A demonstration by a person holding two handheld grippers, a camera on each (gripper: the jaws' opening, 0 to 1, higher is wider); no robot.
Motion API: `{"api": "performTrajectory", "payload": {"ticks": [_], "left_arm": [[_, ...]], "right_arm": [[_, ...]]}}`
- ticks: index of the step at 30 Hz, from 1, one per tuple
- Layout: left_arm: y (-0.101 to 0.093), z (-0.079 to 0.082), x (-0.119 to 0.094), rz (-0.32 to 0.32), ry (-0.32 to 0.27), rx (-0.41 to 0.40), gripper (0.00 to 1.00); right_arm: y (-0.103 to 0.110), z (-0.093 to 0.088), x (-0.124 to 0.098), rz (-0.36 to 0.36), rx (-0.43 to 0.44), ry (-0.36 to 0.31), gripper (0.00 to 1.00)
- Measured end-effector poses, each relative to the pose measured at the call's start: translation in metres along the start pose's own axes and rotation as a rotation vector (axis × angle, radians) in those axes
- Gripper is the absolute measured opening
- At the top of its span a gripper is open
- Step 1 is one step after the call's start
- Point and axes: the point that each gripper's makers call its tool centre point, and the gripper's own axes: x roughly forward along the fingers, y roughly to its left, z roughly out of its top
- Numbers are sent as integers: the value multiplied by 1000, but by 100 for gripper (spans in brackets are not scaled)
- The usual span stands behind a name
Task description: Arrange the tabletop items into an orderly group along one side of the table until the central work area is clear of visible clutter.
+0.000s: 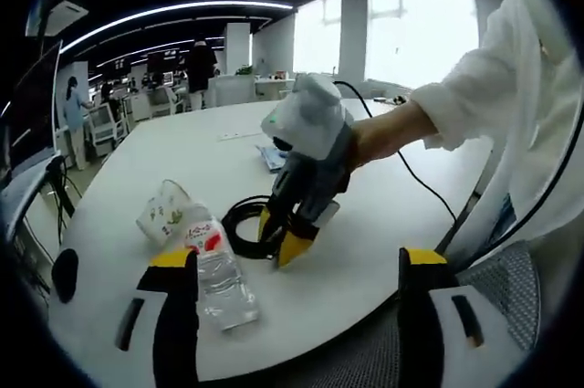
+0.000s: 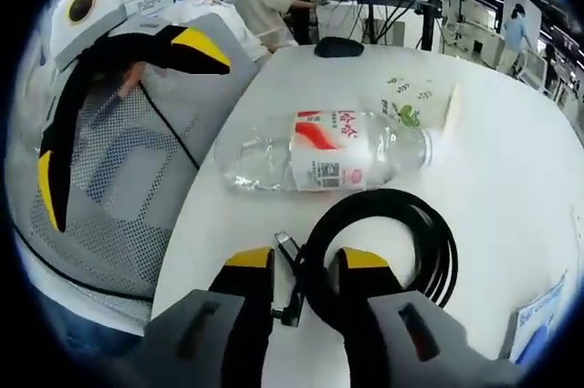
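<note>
A coiled black cable (image 2: 401,224) lies near the table's front edge, and my right gripper (image 2: 306,265) is shut on the near side of its loop. A clear water bottle (image 2: 328,155) with a red and white label lies on its side just beyond the coil. A white paper cup (image 1: 164,213) with green leaf print lies tipped over beside the bottle (image 1: 221,274). In the left gripper view, a hand holds the right gripper (image 1: 283,242) down on the cable (image 1: 239,224). My left gripper (image 1: 297,260) hangs wide open off the table's edge, holding nothing.
A blue packet (image 1: 272,158) lies further in on the round white table (image 1: 182,155). A black mouse (image 2: 339,46) sits at the rim. A grey mesh chair (image 2: 119,196) stands against the near edge. The left gripper (image 2: 123,119) hovers over it. People and desks fill the background.
</note>
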Motion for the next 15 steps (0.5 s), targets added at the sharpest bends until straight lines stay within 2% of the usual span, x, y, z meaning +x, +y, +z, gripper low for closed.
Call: {"api": "performTrajectory", "payload": {"ticks": [1, 3, 6, 10, 12, 15], "left_arm": [[1, 2, -1, 3, -10, 1, 93], [1, 1, 0, 3, -4, -3, 92], [-1, -2, 1, 0, 13, 12, 92], [-1, -4, 1, 1, 27, 20, 91], [0, -4, 1, 4, 30, 24, 90], [0, -5, 1, 8, 34, 28, 89]], "right_arm": [[1, -2, 1, 5, 34, 3, 20], [-1, -1, 3, -1, 44, 0, 19], [-1, -2, 3, -15, -6, 19, 16], [-3, -1, 2, -42, -20, 28, 9], [-5, -1, 2, -70, -82, 55, 7], [-6, -1, 2, -105, -106, 92, 5]]}}
